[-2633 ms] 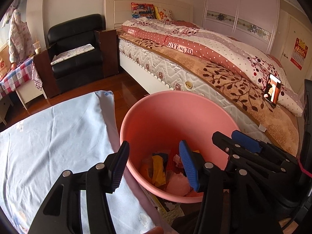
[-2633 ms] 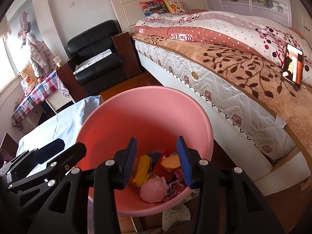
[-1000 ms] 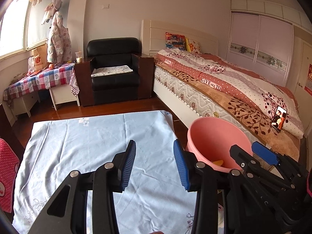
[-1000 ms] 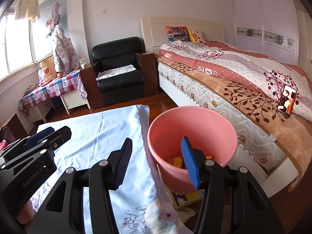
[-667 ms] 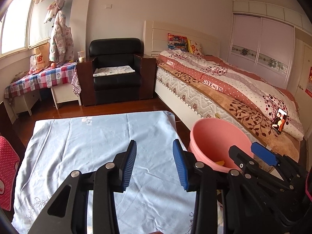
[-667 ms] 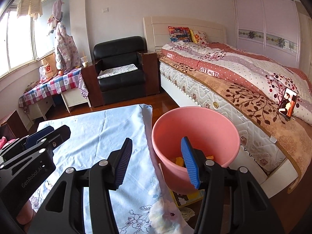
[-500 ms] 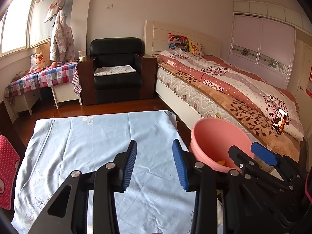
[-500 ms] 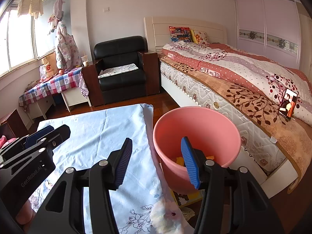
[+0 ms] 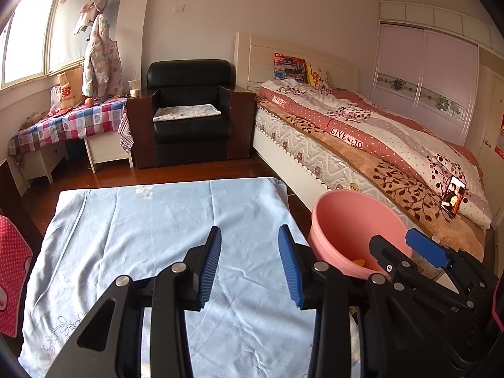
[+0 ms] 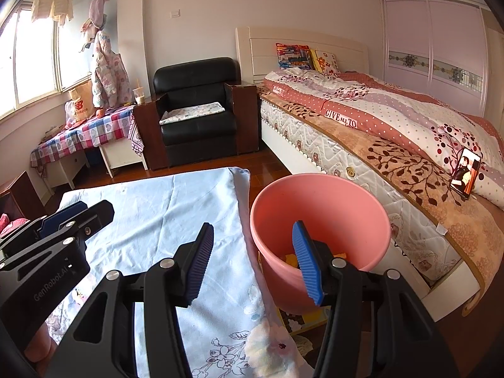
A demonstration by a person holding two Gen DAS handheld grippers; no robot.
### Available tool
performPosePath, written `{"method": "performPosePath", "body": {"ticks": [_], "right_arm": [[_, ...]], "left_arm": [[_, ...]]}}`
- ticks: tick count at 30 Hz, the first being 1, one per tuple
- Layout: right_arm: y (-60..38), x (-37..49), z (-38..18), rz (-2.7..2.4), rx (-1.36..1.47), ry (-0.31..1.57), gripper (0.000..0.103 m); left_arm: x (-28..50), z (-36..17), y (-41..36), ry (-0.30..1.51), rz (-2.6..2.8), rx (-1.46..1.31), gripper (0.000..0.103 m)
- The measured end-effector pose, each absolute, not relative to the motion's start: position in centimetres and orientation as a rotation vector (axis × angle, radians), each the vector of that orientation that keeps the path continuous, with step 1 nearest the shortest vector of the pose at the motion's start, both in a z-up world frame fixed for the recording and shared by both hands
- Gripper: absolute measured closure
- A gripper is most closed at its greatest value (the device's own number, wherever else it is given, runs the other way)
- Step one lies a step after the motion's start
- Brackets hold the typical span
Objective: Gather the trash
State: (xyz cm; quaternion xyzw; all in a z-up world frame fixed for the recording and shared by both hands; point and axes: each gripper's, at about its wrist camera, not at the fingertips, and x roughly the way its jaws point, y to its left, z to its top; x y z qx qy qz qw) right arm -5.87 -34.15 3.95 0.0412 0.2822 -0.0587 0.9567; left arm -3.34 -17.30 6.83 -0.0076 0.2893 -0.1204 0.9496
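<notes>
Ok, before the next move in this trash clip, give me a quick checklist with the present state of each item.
1. Left tool open and holding nothing: ok.
2. Right tool open and holding nothing: ok.
3. Pink bin upright beside the table, with trash inside: ok.
4. Light blue tablecloth free of trash where visible: ok.
5. Trash left near the bin's base: paper scraps lie there; not ok.
6. Near edge of the table, hidden behind both tools: cannot tell.
</notes>
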Motion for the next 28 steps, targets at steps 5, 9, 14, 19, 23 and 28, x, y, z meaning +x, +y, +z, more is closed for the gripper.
{"method": "performPosePath", "body": {"ticks": [5,9,14,19,23,28], "right_arm": [[-34.2,-5.8,3.9,-0.121,0.084,0.575,0.05],[-34.3,-5.7,3.9,-0.123,0.084,0.575,0.05],[-34.3,-5.7,3.8,-0.123,0.084,0.577,0.05],[-34.6,-5.6,3.7,-0.126,0.083,0.58,0.05],[-34.9,-5.4,3.5,-0.13,0.085,0.585,0.05],[-34.9,-5.4,3.4,-0.131,0.085,0.586,0.05]], "left_arm": [[-3.3,6.8,-17.3,0.589,-0.245,-0.015,0.066],[-3.3,6.8,-17.2,0.591,-0.245,-0.016,0.066],[-3.4,6.5,-17.0,0.594,-0.246,-0.016,0.066],[-3.5,5.7,-16.7,0.601,-0.241,-0.013,0.066],[-3.1,5.2,-16.7,0.626,-0.237,-0.012,0.066],[-3.0,5.1,-16.9,0.63,-0.233,-0.01,0.066]]}}
